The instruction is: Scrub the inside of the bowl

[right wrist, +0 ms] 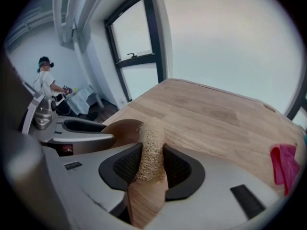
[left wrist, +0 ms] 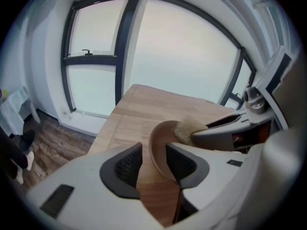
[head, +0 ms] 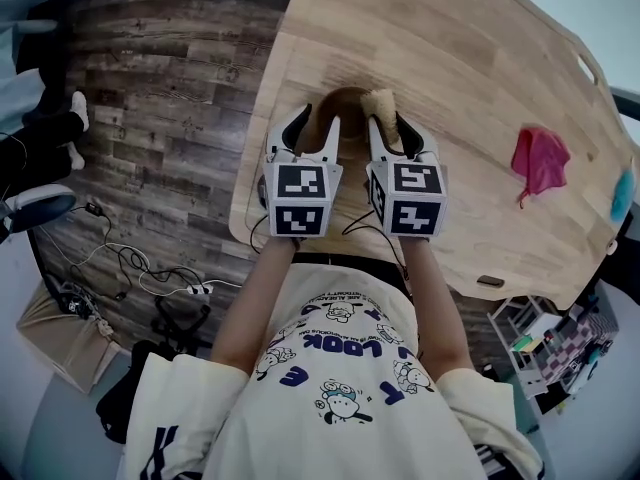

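We found the left gripper with its jaws apart. The wall of the wooden bowl stood between them, against the pad nearer the other tool and clear of the outer pad, so nothing was pinching it. The right gripper was clamped on a strip of loofah, whose free end reached the bowl's rim. The bowl sat tipped up near the near edge of the table, between the two tools.

That was where we saw trouble. With the bowl loose and tilted, a firm stroke of the loofah could, we judged, knock it flat, spin it, or push it toward the edge close by. The loofah was held by its lower part only, so hard pressure might bend it rather than scrub. A pink cloth lay well apart and was no hazard.

As for writing, the only word we could read was "LOOK", upside down on the person's shirt; the smaller line above it was too fine. The marker cubes bore black-and-white squares — no lettering.
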Demonstrator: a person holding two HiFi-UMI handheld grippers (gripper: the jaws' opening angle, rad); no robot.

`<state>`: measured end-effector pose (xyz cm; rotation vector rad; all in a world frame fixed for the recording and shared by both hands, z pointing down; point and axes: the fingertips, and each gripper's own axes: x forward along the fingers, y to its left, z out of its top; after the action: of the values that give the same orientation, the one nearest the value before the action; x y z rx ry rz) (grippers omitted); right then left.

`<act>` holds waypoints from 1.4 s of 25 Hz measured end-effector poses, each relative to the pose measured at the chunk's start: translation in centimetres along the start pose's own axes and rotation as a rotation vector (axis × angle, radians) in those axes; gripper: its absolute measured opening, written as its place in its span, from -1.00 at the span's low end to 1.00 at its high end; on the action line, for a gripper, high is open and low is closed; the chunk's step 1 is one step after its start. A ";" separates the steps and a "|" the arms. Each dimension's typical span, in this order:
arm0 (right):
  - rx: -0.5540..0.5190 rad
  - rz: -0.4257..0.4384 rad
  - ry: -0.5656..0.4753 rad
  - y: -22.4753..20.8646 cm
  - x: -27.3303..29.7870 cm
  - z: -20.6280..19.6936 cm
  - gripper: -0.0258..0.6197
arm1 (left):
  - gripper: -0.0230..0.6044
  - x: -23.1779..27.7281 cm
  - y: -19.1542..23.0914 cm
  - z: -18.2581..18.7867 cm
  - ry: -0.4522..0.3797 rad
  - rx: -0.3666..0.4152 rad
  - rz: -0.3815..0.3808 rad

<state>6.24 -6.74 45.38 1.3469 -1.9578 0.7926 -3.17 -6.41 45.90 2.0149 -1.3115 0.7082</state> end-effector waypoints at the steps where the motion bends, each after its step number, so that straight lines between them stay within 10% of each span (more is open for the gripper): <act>1: -0.045 0.012 0.004 0.1 0.0 0.1 -0.53 | -0.34 -0.1 -0.1 0.1 -0.004 0.025 -0.005; 17: -0.346 0.118 0.028 2.6 -0.3 -0.4 -0.53 | -0.58 0.8 -1.2 -0.6 0.083 0.321 -0.102; 35: -0.126 0.070 -0.005 2.3 -0.5 -0.8 -0.53 | -0.70 0.3 0.3 -0.7 -0.010 -0.069 -0.051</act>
<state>4.35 -5.20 45.17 1.2138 -2.0328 0.6856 -3.40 -6.12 46.65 1.9913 -1.2685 0.6222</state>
